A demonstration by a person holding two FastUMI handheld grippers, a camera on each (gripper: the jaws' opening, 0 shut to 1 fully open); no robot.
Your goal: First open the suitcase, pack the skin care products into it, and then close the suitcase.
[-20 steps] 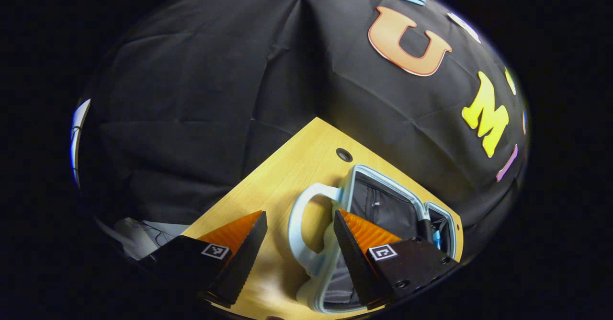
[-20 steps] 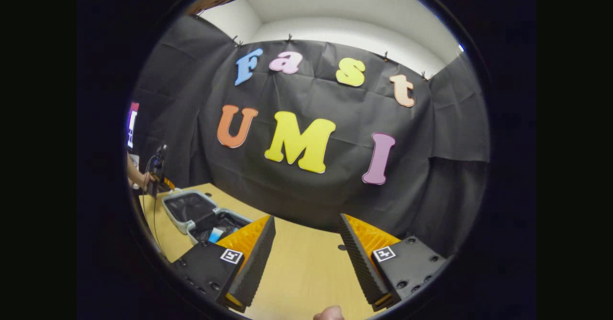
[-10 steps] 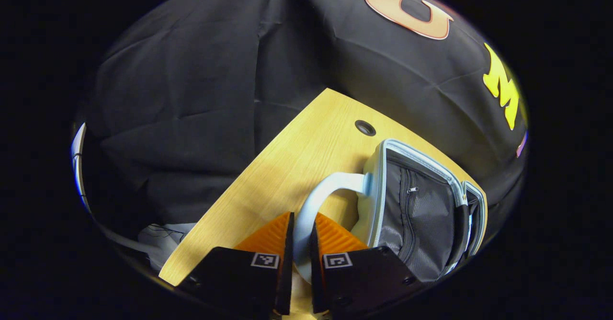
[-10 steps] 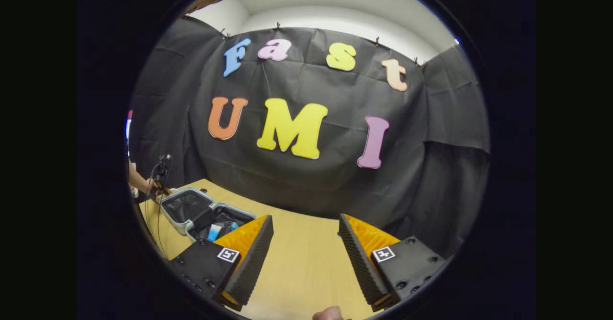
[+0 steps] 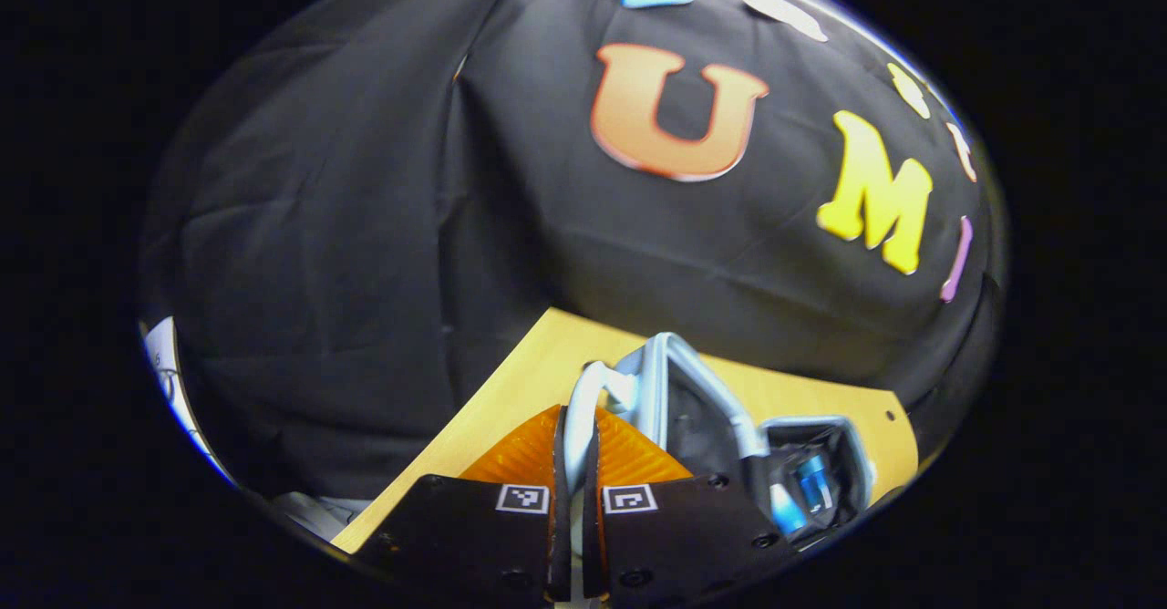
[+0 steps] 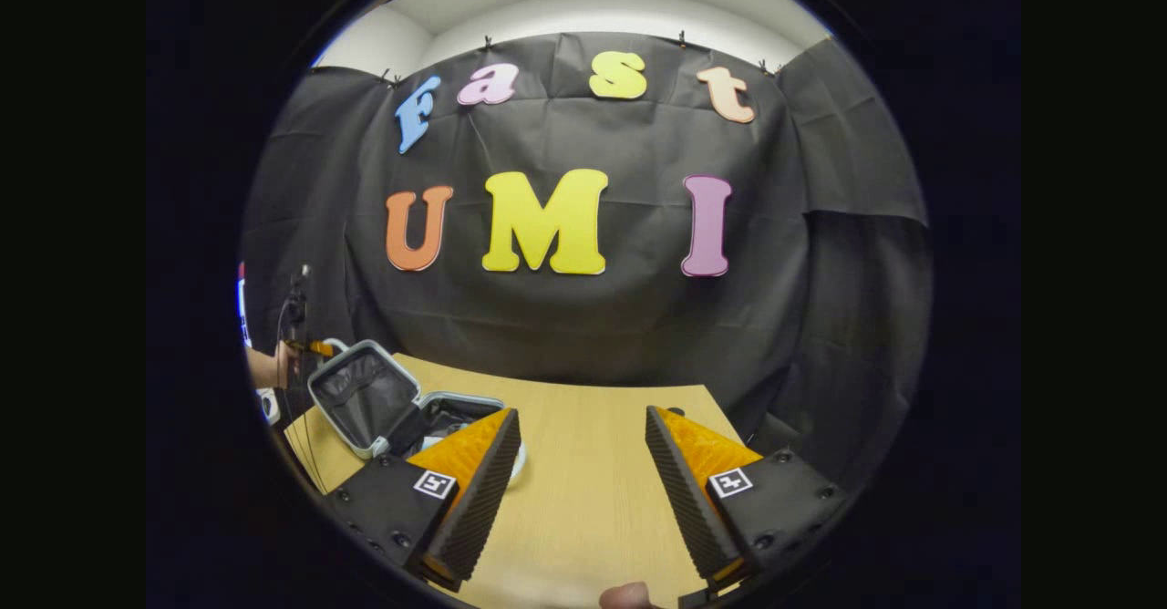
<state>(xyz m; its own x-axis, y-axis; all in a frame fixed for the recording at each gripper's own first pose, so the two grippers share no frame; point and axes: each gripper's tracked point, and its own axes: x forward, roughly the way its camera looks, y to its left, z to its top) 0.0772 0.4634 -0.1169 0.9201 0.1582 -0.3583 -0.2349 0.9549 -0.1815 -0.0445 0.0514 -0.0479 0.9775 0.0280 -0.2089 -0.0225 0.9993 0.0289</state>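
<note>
A small pale-blue suitcase [image 5: 693, 390] lies open on the wooden table [image 5: 511, 399], its grey-lined lid [image 6: 363, 397] raised at a slant. My left gripper [image 5: 574, 481] is shut on the lid's looped handle [image 5: 583, 399], which runs up between the two fingers. In the tray half [image 5: 821, 463] lie blue skin care products [image 5: 810, 481]. My right gripper [image 6: 583, 481] hovers open over bare tabletop to the right of the case, nothing between its fingers. In the right gripper view the left gripper [image 6: 305, 346] and the hand holding it sit at the lid's far left.
The table's right end [image 6: 702, 399] has a small cable hole [image 6: 673, 411] near the black cloth wall. A fingertip [image 6: 627, 596] shows at the bottom of the right gripper view. Bare wood [image 6: 583, 463] lies between the suitcase and the table's right edge.
My left gripper went from open beside the handle to shut on it, then lifted the lid from flat to a slant. The right gripper stayed open, its view tilting slightly.
</note>
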